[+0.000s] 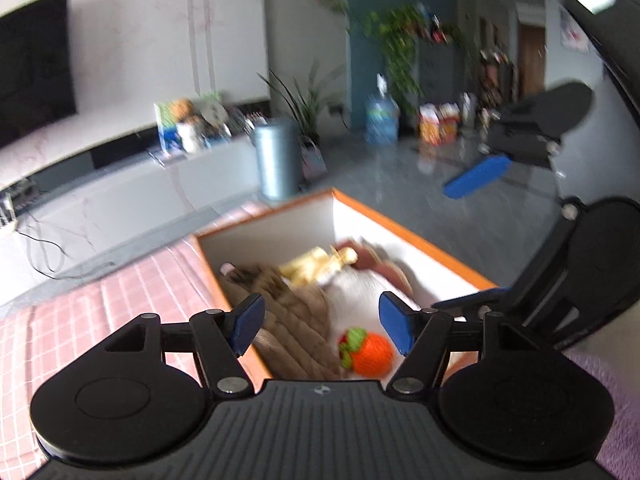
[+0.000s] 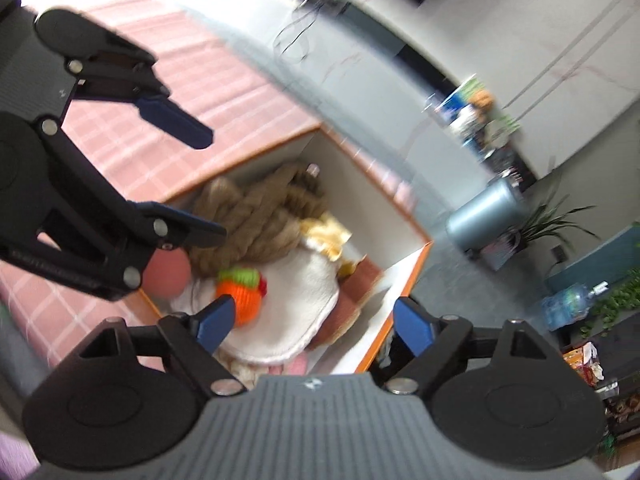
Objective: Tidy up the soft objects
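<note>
My left tool (image 1: 322,326) is spread wide, nothing between its blue pads (image 1: 249,322). Directly beneath it, nearest me, the orange crocheted fruit with a green leafy top (image 1: 368,350) lies in the orange-rimmed open box with white inner walls (image 1: 404,232). Just left of the fruit is the brown ribbed plush piece (image 1: 288,308), and beyond it the white fleecy cushion (image 1: 360,288). Farther in, toward the far end of the box, lie the pale yellow soft toy (image 1: 316,266) and a reddish-brown soft piece (image 1: 376,262), touching one another. The box sits on the bed with a pink checked cover (image 1: 80,320), which runs off to my left.

My right tool (image 2: 316,322) is likewise spread wide and carries nothing. It hangs over the near end of the same box (image 2: 416,272), above the white cushion (image 2: 296,296). The orange fruit (image 2: 240,294) rests just ahead of its left pad (image 2: 216,322), with the brown plush (image 2: 256,216) beyond that and the yellow toy (image 2: 326,236) against it. The left tool (image 2: 200,184) appears to its left, over the box edge, pads far apart. Focus is soft in both views.

Beyond the bed stands a grey cylindrical bin (image 1: 276,158) on the grey floor (image 1: 380,176); a black television (image 1: 32,64) hangs on the far wall.
</note>
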Motion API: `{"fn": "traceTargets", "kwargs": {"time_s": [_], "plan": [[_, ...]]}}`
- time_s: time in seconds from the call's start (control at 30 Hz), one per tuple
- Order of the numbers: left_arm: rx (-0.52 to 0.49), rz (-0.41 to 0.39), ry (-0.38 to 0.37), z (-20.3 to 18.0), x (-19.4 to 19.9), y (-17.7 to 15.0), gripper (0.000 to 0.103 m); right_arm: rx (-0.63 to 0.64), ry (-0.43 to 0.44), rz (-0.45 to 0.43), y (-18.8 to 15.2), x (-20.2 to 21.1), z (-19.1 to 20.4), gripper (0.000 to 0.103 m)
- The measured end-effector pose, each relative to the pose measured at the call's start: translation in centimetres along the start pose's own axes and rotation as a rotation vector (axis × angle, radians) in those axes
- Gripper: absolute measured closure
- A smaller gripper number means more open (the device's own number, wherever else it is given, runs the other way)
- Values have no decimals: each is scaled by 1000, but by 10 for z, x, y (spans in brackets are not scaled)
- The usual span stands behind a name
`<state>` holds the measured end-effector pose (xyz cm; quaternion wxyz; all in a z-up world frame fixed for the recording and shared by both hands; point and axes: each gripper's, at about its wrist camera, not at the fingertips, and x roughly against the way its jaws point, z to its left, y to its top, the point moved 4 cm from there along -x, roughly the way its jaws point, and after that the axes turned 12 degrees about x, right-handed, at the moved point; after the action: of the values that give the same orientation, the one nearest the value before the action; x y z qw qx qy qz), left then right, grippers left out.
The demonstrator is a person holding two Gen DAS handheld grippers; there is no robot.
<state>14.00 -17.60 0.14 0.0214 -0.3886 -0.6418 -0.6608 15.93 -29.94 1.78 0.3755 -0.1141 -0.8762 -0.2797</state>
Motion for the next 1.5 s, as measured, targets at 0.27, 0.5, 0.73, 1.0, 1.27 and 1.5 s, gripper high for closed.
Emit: {"fn": "traceTargets", "kwargs": {"time_s": [0.27,0.5,0.73,1.0,1.27,1.5], "plan": [[77,-166,63,24,46,-1,26,-285,-198,-245,-1,52,12,11],[157,-219,133,45,75,-17,26,-575,-321,-344,-9,69,48,7],[245,-281,249,63,99,-38,24,-715,-441,-310,-19,66,94,6],[288,-329,393,58,103,-72,14,-707,-493,-288,-36,61,135,3],[332,-237,380,65,98,-101,14,-710,-483,-229,-50,45,159,3],[340,-209,390,61,101,-113,14,-706,-445,-250,-48,44,170,3]]}}
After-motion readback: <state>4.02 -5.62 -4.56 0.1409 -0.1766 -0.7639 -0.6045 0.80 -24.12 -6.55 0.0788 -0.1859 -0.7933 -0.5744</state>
